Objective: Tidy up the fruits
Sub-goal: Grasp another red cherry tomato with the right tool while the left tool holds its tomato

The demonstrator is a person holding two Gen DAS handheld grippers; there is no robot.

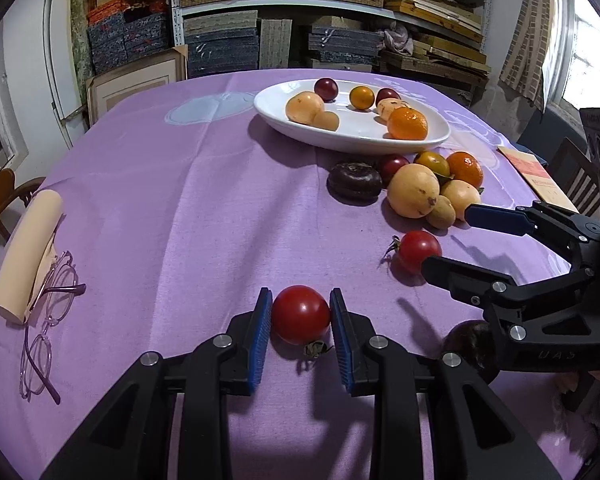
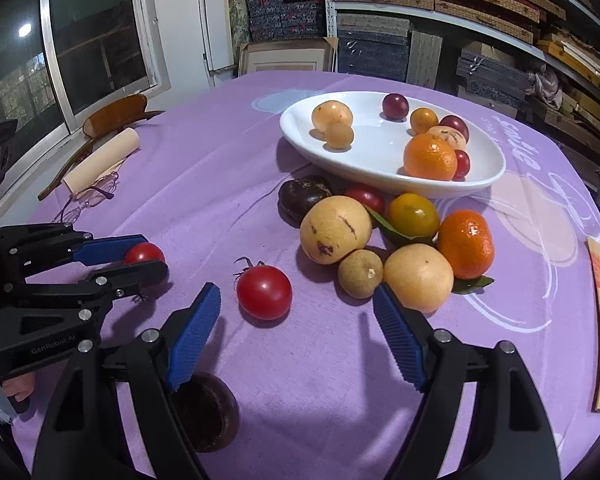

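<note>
Left hand-held gripper [image 1: 301,316] squeezing a round red tomato [image 1: 301,314], low in the middle. Right hand-held gripper [image 2: 296,312] open near another red tomato [image 2: 264,292]. Next: carry to the white oval dish [image 1: 284,116], upper middle.

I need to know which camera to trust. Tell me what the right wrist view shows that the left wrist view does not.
Only the right wrist view: the small red fruit behind the orange in the dish.

Only the left wrist view: the left gripper shut on a red tomato, both pads touching.

Both: the white dish, the second tomato, the open right gripper, the glasses.
</note>
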